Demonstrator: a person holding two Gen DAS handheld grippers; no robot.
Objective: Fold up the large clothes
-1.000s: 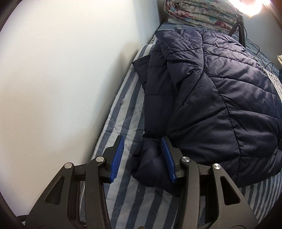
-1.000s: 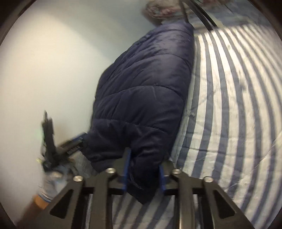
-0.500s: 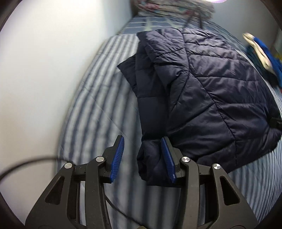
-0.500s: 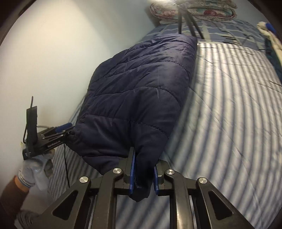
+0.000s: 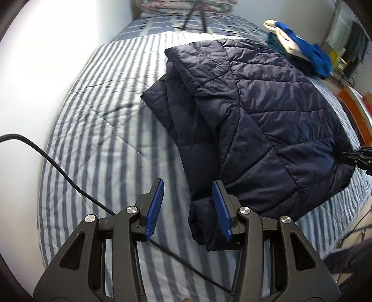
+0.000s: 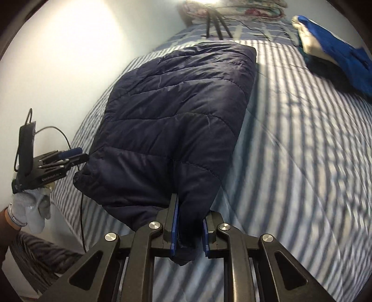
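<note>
One navy quilted jacket point(image 5: 267, 120), folded in layers, lies on the striped bed point(image 5: 104, 120). Two grippers: your right gripper point(image 6: 188, 228) pinches its near hem corner; your left gripper point(image 5: 187, 209) is spread, jacket edge against its right pad only, no grip. One clothes pile point(image 5: 300, 48) sits beyond, tripod point(image 5: 195, 16) at the head, black cable point(image 5: 58, 167) crossing the sheet.
</note>
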